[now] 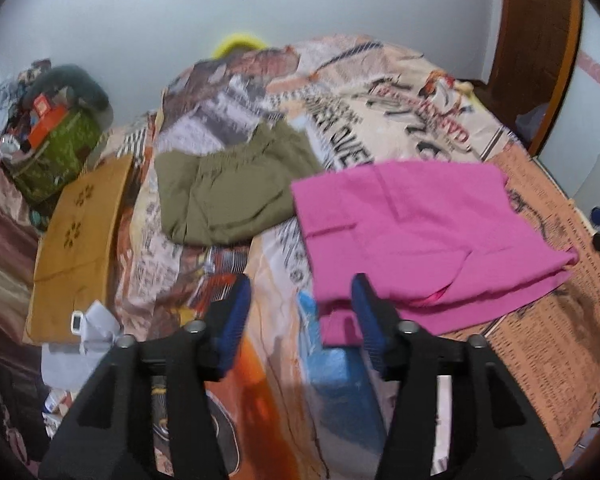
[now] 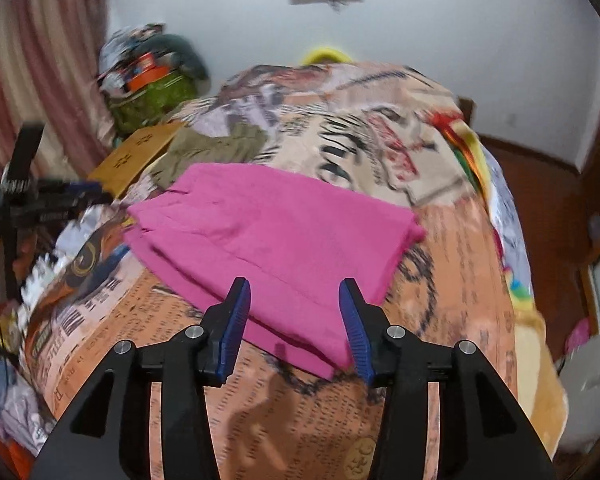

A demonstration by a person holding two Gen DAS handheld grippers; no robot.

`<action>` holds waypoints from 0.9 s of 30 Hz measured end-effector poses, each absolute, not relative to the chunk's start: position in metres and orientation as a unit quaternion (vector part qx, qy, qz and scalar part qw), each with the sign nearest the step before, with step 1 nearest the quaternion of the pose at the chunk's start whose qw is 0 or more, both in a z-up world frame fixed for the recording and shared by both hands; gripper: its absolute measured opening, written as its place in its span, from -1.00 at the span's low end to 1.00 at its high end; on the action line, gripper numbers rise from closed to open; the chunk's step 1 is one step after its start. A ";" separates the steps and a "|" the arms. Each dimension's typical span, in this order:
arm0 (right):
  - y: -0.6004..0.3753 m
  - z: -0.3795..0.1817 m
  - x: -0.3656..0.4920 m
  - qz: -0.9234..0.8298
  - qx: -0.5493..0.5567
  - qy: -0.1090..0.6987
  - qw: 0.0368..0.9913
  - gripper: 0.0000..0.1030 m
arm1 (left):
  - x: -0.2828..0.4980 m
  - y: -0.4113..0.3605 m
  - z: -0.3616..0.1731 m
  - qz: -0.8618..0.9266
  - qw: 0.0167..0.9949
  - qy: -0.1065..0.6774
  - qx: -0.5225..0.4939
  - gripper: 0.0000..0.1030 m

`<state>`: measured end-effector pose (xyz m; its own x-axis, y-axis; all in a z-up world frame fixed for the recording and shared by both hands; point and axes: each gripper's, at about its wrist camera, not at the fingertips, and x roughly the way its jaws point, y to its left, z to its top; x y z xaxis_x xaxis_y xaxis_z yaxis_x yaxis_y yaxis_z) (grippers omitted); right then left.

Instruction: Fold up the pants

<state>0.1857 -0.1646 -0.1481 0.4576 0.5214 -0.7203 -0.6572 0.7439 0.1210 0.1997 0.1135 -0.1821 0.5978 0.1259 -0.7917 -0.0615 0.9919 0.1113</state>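
Pink pants lie folded flat on my bed, on top of the bedspread with all the writing and pictures on it. They look like a neat pink block with a few layers stacked up at the near edge.

My left gripper sits above the bed with its two blue fingers spread apart. Nothing is between them but the bedspread below. One corner of the pink pants shows just behind the finger on the right side of the left wrist view, but the finger is not squeezing it.

My right gripper is spread apart too. The near edge of the pants shows between its blue fingers, and the fingers do not press on the cloth.

Behind the pink pants lies a green piece of clothing, a bit crumpled. Next to that, near the bed's edge, is a flat brown cloth with little flower shapes on it. A green bag stuffed with things sits in the far corner by the striped curtain. The wall behind the bed is pale.
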 end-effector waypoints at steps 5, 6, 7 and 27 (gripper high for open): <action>-0.135 -0.152 0.182 0.381 -0.106 0.386 0.833 -0.16 | 0.204 0.090 -0.177 0.031 0.896 0.440 0.053 0.55; -0.130 -0.154 0.183 0.383 -0.106 0.389 0.831 -0.16 | 0.205 0.084 -0.180 0.026 0.895 0.442 0.062 0.58; -0.127 -0.157 0.183 0.385 -0.106 0.391 0.829 -0.16 | 0.207 0.078 -0.183 0.022 0.892 0.445 0.073 0.59; -0.091 -0.214 0.206 0.412 -0.094 0.459 0.781 -0.18 | 0.233 0.031 -0.244 -0.033 0.851 0.508 0.125 0.60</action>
<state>0.2065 -0.0911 -0.2139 0.2387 0.5578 -0.7949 -0.7308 0.6422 0.2312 0.2334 0.0308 -0.2438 0.4810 0.0717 -0.8738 0.1830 0.9665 0.1800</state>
